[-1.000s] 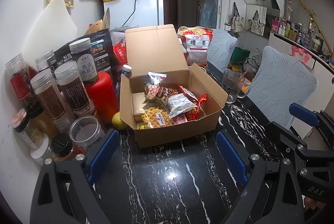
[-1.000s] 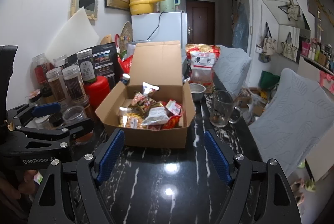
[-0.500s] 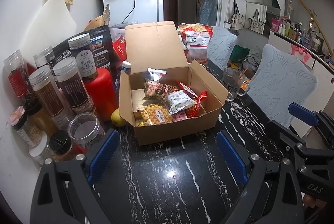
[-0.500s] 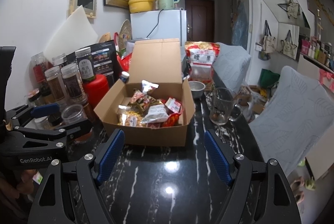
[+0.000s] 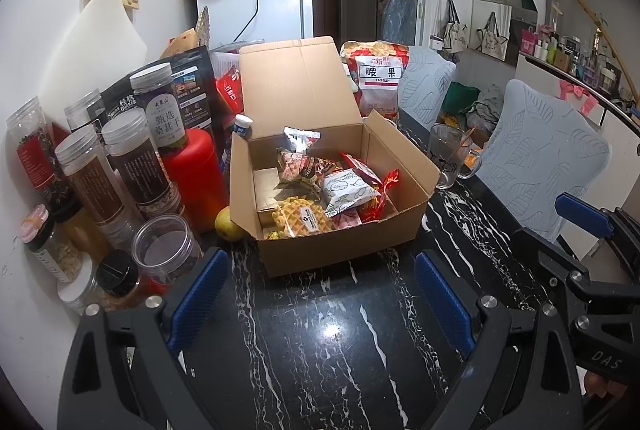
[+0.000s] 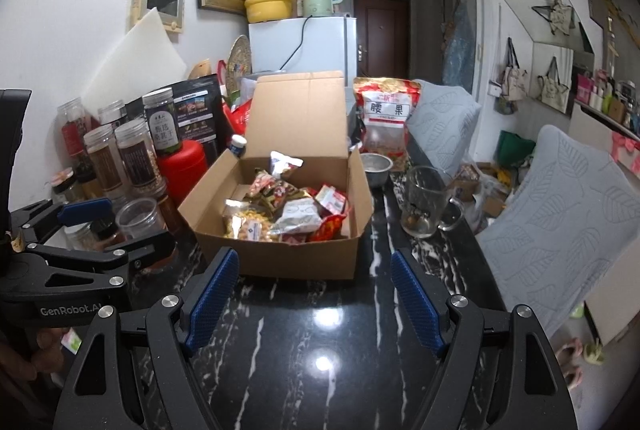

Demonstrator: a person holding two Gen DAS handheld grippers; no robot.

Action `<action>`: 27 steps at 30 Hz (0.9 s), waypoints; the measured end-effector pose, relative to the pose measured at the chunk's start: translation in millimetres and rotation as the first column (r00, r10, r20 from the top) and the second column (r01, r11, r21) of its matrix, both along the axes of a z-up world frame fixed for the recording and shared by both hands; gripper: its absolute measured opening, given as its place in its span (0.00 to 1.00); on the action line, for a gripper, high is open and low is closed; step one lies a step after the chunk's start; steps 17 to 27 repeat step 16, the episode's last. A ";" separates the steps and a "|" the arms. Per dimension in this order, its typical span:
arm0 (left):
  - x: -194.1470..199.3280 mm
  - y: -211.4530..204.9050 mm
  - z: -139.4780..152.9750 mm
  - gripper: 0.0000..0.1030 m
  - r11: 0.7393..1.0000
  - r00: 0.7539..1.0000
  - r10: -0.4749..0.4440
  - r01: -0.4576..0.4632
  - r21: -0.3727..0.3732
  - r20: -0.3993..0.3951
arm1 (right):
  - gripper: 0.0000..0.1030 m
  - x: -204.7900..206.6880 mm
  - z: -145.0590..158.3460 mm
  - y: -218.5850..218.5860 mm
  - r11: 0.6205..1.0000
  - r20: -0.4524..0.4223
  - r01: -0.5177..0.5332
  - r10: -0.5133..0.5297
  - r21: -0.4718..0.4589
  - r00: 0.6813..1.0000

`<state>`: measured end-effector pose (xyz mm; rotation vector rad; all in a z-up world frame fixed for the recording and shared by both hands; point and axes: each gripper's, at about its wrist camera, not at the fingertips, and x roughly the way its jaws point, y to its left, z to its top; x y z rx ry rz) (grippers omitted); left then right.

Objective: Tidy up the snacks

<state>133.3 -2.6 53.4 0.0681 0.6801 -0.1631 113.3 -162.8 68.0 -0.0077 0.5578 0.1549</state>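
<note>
An open cardboard box sits on the black marble table, lid flap up, holding several snack packets: a waffle pack, a white packet and red ones. It also shows in the right wrist view. My left gripper is open and empty, just in front of the box. My right gripper is open and empty, also in front of the box. Each gripper shows at the edge of the other's view.
Several jars, a red canister and a lemon crowd the table's left side. A glass mug, a metal bowl and a cashew bag stand right of and behind the box. Grey chairs are at right.
Both views show the box sitting slightly higher in frame; the grippers have shifted a little. Both stay open and empty.
</note>
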 end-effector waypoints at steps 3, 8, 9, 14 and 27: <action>-0.7 -1.9 -1.5 0.93 1.000 1.000 -0.002 0.003 0.009 -0.005 | 0.77 0.2 -1.8 -0.2 1.000 -0.004 0.002 -0.002 0.000 1.000; -0.7 -2.9 -3.9 0.93 1.000 1.000 -0.008 0.008 0.014 -0.013 | 0.77 1.0 -5.0 -1.0 1.000 -0.013 0.010 -0.010 0.000 1.000; -0.3 -2.6 -4.4 0.93 1.000 1.000 -0.009 0.009 0.013 -0.015 | 0.77 1.1 -5.2 -0.6 1.000 -0.014 0.011 -0.011 0.000 1.000; 0.7 -3.6 -6.7 0.93 1.000 1.000 -0.011 0.012 0.015 -0.024 | 0.77 0.5 -7.1 -1.8 1.000 -0.020 0.013 -0.013 0.000 1.000; 1.1 -3.6 -8.0 0.93 1.000 1.000 -0.014 0.014 0.015 -0.027 | 0.77 1.3 -7.3 -1.4 1.000 -0.023 0.014 -0.014 0.000 1.000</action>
